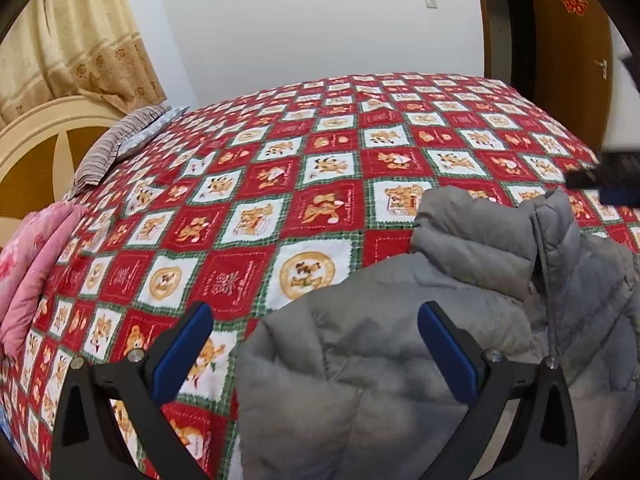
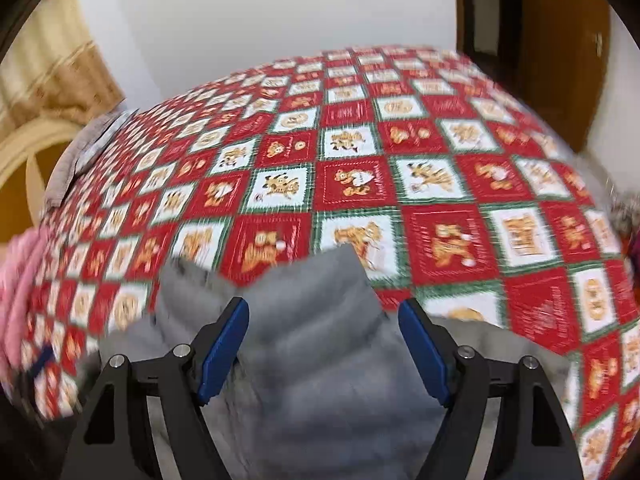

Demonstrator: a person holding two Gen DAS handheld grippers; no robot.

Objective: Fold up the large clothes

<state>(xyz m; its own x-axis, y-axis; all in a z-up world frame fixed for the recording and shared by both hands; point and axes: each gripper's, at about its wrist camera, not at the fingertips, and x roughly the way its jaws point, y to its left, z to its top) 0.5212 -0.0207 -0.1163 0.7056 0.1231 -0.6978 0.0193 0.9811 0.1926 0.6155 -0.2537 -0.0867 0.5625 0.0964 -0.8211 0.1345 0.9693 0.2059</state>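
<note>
A grey puffer jacket (image 1: 420, 320) lies on a bed with a red, white and green patchwork quilt (image 1: 280, 184). Its collar and zip stand up at the right. My left gripper (image 1: 316, 320) is open above the jacket's left shoulder, holding nothing. In the right wrist view, which is motion-blurred, my right gripper (image 2: 324, 320) is open, with the jacket's raised collar (image 2: 312, 300) between its blue pads; the jaws stand wide and do not pinch it. The right gripper's dark body (image 1: 608, 176) shows at the right edge of the left view.
A pink folded blanket (image 1: 28, 264) lies at the bed's left edge and a striped pillow (image 1: 116, 144) near the cream headboard (image 1: 36, 140). A beige curtain hangs behind. A brown wooden door (image 1: 568, 40) stands at the far right. The quilt (image 2: 400, 160) stretches ahead.
</note>
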